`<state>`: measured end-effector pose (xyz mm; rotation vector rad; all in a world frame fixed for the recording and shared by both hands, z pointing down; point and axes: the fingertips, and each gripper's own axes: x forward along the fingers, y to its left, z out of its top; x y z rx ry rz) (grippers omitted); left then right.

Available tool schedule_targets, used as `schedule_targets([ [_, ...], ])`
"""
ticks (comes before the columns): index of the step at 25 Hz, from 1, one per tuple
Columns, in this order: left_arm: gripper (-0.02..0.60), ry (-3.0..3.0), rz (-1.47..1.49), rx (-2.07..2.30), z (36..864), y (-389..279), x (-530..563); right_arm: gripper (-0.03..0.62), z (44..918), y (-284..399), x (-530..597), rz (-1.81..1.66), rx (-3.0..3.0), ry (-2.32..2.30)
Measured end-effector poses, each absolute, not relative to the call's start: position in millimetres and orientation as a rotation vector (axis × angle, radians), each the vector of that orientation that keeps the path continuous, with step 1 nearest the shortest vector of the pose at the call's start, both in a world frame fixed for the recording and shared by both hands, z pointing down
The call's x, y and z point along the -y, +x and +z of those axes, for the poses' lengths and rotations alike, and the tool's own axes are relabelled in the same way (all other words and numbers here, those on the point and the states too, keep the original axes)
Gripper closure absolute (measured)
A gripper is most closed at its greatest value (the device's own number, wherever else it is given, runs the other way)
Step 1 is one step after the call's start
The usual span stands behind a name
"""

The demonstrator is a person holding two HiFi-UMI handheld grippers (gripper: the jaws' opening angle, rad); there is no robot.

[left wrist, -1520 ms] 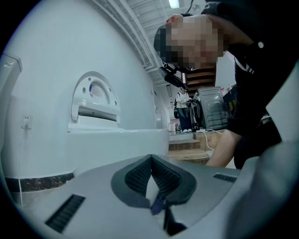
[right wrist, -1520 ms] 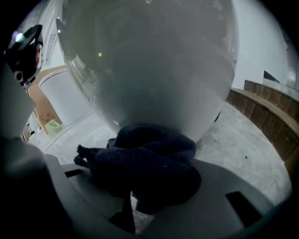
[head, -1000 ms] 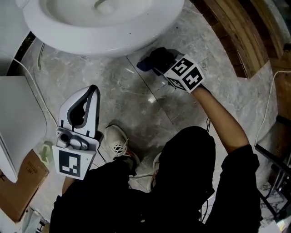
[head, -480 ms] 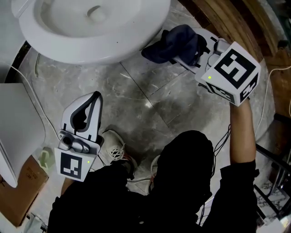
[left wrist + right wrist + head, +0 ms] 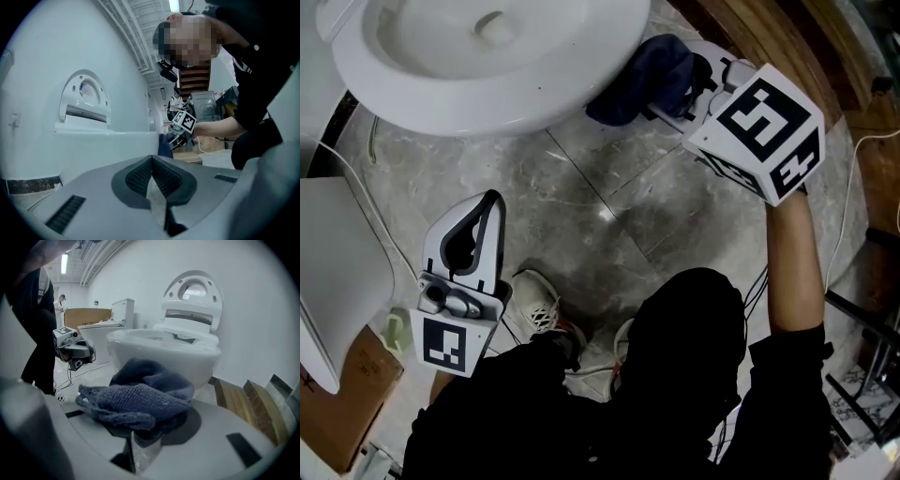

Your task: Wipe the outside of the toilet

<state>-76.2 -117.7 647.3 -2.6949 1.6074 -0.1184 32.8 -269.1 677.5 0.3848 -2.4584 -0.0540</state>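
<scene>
While the right gripper [image 5: 680,89] hangs at one o'clock in the head view, its jaws are clamped tight on a dark blue knitted cloth [image 5: 639,80]. That cloth sits right at the outer curve of the toilet bowl [image 5: 572,98], which fills eleven to twelve o'clock. Whether fabric meets porcelain yet, I can't tell.

From the right gripper view, the cloth [image 5: 140,399] spills limply over both jaws. It looks soft, light and floppy, likely to bunch, not slide flat. A pinch on a thick gathered fold, as here, looks the sound hold, leaving a loose pad to press on the bowl [image 5: 164,350]. The bowl itself looks hard, glazed, slick and fixed, so the wipe will probably need firm pressure.

Down at eight o'clock, the left gripper [image 5: 490,204] idles over the marble floor [image 5: 609,216]. Its jaws [image 5: 152,161] are closed together on nothing.

The count: one cloth, two grippers, one toilet under work. A second toilet [image 5: 119,310] stands far back at ten o'clock in the right gripper view.
</scene>
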Motion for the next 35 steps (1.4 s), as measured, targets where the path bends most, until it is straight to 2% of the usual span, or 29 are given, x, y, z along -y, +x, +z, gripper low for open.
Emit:
schedule_targets([
  [35, 0.571, -2.797, -0.104, -1.588, 667, -75, 120, 0.48, 854, 14, 293, 0.142, 2.375, 0.421],
])
